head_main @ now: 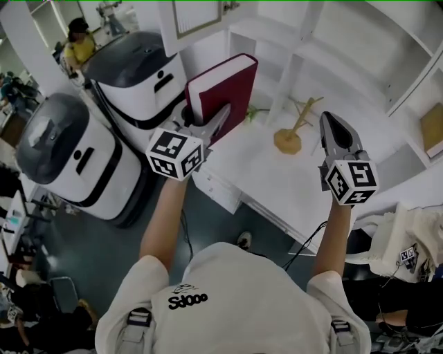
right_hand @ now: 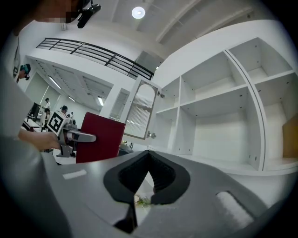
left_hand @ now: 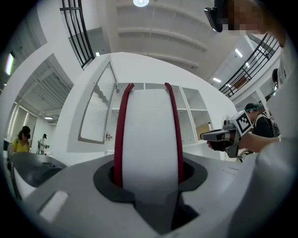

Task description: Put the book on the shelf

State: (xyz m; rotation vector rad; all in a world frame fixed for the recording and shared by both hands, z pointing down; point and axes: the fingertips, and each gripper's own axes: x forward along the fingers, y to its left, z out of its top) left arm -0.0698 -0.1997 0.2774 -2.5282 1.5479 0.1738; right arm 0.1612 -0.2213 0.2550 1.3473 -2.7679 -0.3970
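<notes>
A dark red book [head_main: 225, 86] with white page edges [left_hand: 148, 139] stands upright, tilted a little, over the left end of the white counter [head_main: 263, 173]. My left gripper [head_main: 220, 117] is shut on its lower corner, one jaw on each cover. The white shelf unit [head_main: 360, 76] with open compartments rises behind the counter. My right gripper [head_main: 332, 124] hovers over the counter to the right, shut, with nothing between its jaws. In the right gripper view [right_hand: 149, 155] the red book [right_hand: 100, 138] shows at the left, and the shelf compartments [right_hand: 223, 116] fill the right.
A small wooden branch stand [head_main: 294, 131] sits on the counter between the two grippers. A tan object [head_main: 432, 128] lies in a right-hand compartment. A cabinet door [head_main: 197, 17] hangs open above the book. Two white-and-grey machines [head_main: 76, 152] stand at the left.
</notes>
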